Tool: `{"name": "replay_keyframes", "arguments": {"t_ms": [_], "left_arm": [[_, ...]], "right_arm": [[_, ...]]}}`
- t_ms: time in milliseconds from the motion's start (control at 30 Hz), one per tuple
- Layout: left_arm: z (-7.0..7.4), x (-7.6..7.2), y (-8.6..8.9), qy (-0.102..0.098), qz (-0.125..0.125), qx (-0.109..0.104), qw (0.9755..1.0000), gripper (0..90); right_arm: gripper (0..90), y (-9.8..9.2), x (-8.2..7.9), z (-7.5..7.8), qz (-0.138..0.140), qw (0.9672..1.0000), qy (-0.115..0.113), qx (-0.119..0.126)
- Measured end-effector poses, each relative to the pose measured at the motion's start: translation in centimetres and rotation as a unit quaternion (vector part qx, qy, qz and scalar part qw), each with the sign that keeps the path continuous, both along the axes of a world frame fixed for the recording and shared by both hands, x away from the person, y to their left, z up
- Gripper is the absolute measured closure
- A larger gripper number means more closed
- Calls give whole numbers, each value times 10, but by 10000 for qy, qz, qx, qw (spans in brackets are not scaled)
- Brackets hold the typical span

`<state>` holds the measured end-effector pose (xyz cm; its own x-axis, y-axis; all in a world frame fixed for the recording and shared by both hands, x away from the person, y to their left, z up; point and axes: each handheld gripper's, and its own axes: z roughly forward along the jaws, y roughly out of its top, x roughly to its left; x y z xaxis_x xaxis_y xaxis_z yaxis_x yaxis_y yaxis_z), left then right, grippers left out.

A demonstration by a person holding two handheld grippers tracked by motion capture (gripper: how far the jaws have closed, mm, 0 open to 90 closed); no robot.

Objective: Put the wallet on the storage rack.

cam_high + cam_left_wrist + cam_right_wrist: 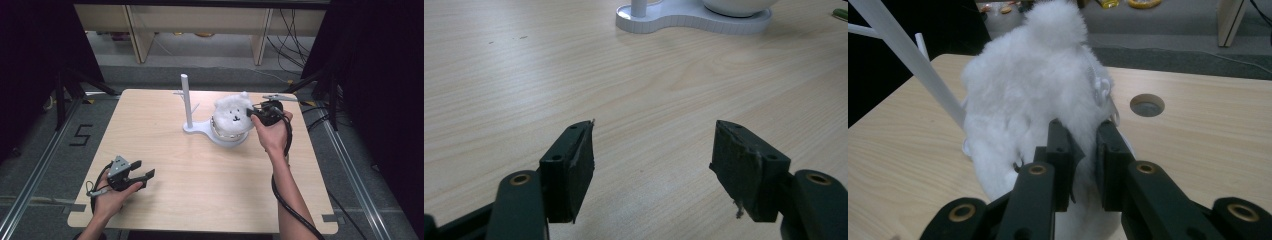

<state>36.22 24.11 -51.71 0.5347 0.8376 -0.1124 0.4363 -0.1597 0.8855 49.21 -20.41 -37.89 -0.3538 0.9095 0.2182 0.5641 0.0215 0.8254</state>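
From the high view, my right gripper is pressed against the right side of the fluffy white plush hat with a small black face, which sits on a round white form on the white plastic stand with a tall thin post. The stand is on the far half of the light wooden table, and the hat is just to the right of the post. My left gripper rests well short of the stand, near the table's front left corner, with its jaws spread apart and nothing between them. In the left gripper view, my two black jaws stand wide over bare wood, the pads touching nothing, and the stand's flat white base lies far ahead at the top of the picture. In the right gripper view, my jaws are drawn close together with a fold of the hat's white fur pinched between the pads; the stand's post slants up on the left, right beside the hat, and a round hole in the tabletop lies beyond it to the right.
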Motion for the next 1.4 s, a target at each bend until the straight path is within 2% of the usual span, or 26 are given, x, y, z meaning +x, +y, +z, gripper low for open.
{"name": "replay_keyframes", "arguments": {"t_ms": [300, 467, 600, 667, 767, 867, 933, 1067, 1100, 1133, 1400], "left_arm": [[0, 0, -1, -9, -13, -15, 10000, 325], [0, 0, -1, 28, 14, 53, 10000, 325], [0, 0, -2, 10, -3, 23, 10000, 325], [0, 0, -2, 11, 1, 22, 10000, 325], [-1, 0, -1, 8, -14, -5, 10000, 325], [0, 0, -1, 7, 13, 8, 10000, 325], [-1, 0, 0, 10, 4, -16, 10000, 325], [-1, 0, 0, 9, 1, -16, 10000, 325], [-1, 0, 0, 9, 2, -17, 10000, 325], [-1, 0, 0, 9, 2, -17, 10000, 325], [-1, 0, 0, 21, 27, 10, 10000, 325]], "right_arm": [[800, 2, 5, -1, -70, 9998, -99, -184], [799, 1, 5, 0, -89, 9996, -69, -243], [797, 5, 4, -1, -50, 9994, -42, -350], [795, 9, 4, -3, 29, 9989, -38, -462], [792, 15, 3, -8, -4, 9989, 47, -475], [785, 18, 5, -12, 89, 9981, 19, -611], [775, 21, 4, -14, 25, 9980, 24, -625], [729, 22, 5, -15, 23, 9974, 86, -712], [683, 23, 5, -16, -42, 9974, 87, -716], [653, 20, 7, -16, 51, 9966, 19, -821], [521, 19, 7, -16, 9, 9971, 36, -760]]}}
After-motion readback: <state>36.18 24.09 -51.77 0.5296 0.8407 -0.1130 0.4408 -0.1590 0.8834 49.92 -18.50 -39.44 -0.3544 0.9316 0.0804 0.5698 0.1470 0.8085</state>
